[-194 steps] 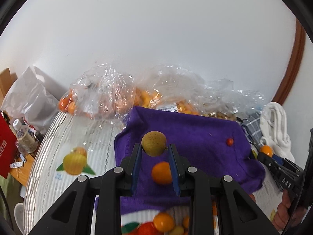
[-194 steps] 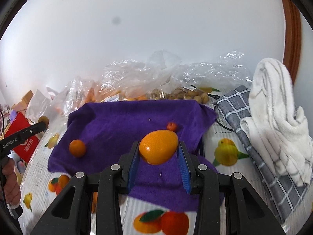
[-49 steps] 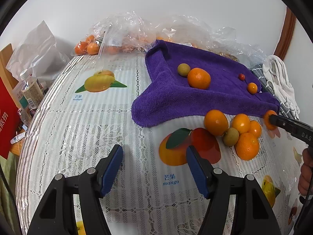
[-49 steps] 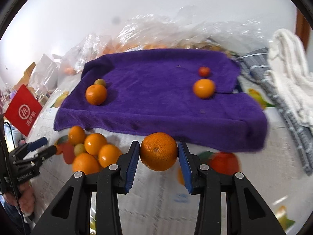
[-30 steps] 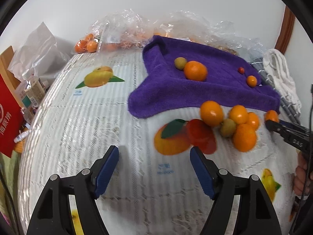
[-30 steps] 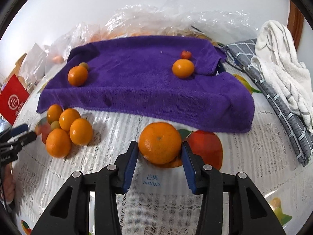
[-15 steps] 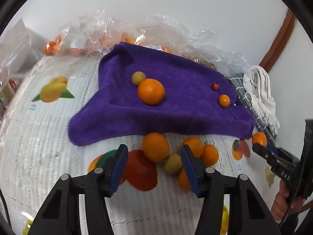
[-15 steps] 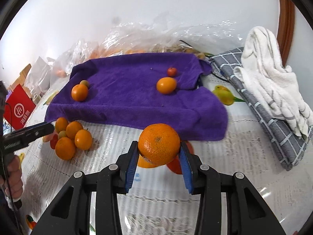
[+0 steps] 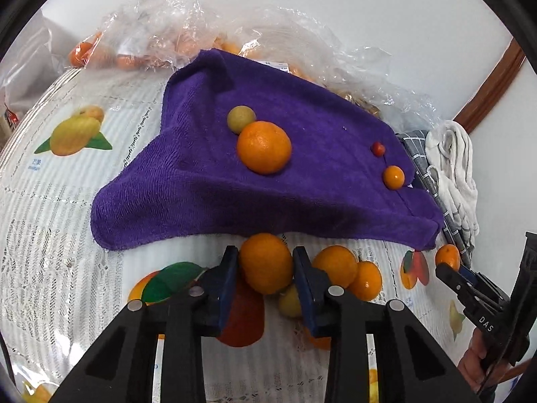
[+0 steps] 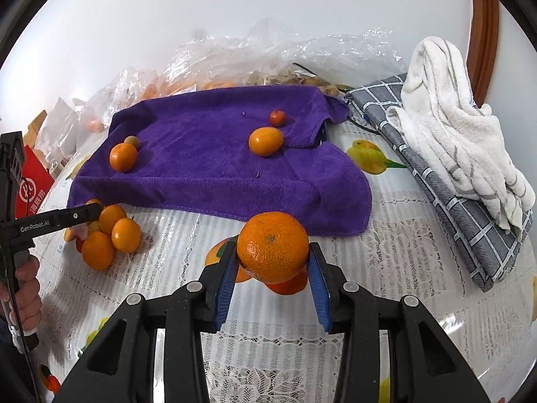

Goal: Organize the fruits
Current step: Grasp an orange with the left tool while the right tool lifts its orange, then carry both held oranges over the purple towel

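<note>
1. The worktop (image 10: 386, 262) carries a white lace cloth printed with fruit pictures, and everything else lies on it.
2. A purple towel (image 10: 214, 168) is spread over the far middle of the worktop. Behind it, against the wall, lie clear plastic bags (image 10: 255, 63) with more fruit inside.
3. On the right side a white towel (image 10: 449, 127) is heaped on a folded grey checked cloth (image 10: 449, 201).
4. The right tongs (image 10: 272, 268) are clenched on a large mandarin (image 10: 272, 247); the fruit sits between the two blue pads, in front of the near edge of the purple towel.
5. The left tongs (image 9: 265, 280) have an orange (image 9: 265, 262) between their blue pads, just at the near edge of the purple towel. The pads look to touch it on both sides, but it cannot be told for sure if they grip it.
6. This orange belongs to a small pile of oranges (image 10: 110, 235) on the worktop, with one little green fruit (image 9: 289, 304) among them.
7. On the purple towel there are two pairs, well apart: an orange on the towel (image 9: 264, 146) touching a green-yellow fruit (image 9: 241, 119), and a small orange fruit (image 10: 265, 141) near a tiny red fruit (image 10: 277, 117).
</note>
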